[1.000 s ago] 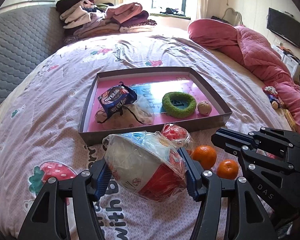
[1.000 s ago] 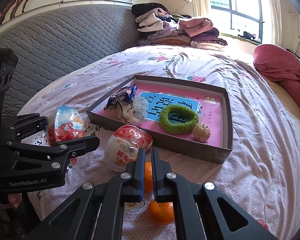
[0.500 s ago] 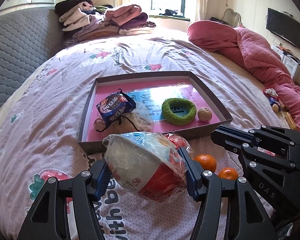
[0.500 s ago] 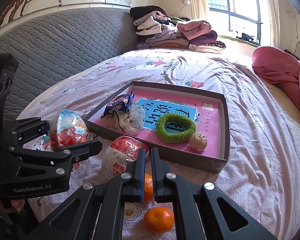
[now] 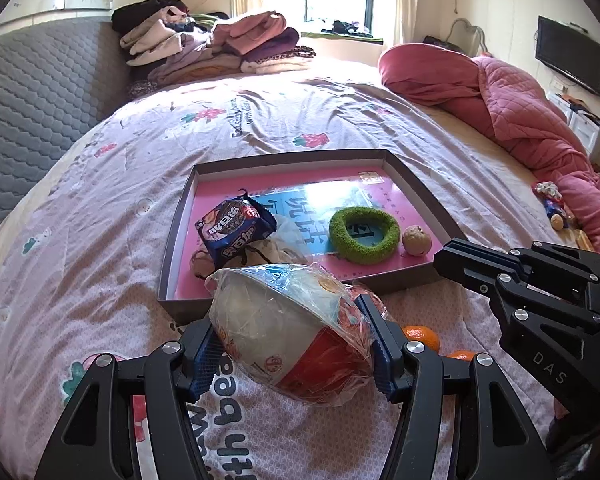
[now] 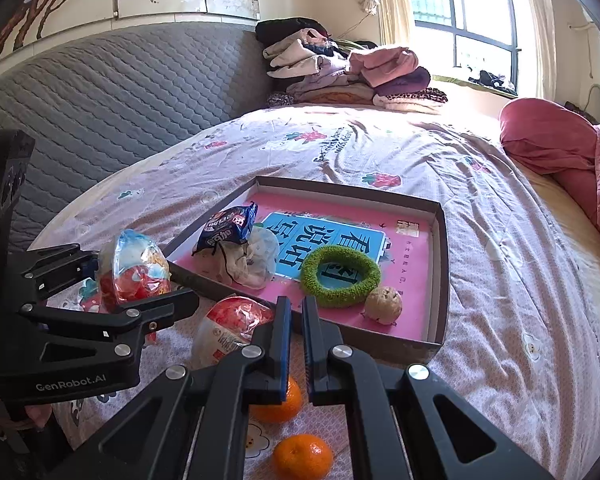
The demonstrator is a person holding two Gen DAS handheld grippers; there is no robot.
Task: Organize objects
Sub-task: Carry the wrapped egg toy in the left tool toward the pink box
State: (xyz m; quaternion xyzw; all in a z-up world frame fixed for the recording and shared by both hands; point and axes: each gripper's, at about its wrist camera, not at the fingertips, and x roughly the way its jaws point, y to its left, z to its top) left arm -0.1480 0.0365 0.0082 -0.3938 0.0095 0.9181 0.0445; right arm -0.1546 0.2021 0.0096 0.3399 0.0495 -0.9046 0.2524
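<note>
The left gripper (image 5: 292, 340) clamps the wrapped bowl (image 5: 288, 332), probably clear of the bedsheet, tray (image 5: 172, 256) at twelve o'clock; right gripper (image 6: 296, 312) clenched empty.

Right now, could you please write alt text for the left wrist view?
The left gripper holds a plastic-wrapped instant noodle bowl above a floral bedspread. Beyond lies a shallow box containing a cookie packet, green ring and small ball; two oranges sit nearby.

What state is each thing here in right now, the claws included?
left claw: shut on the wrapped bowl, held off the bed
right claw: shut, empty
box tray: open, part filled
green ring: flat in tray
second wrapped bowl: on bedsheet
two oranges: loose on bedsheet
</note>
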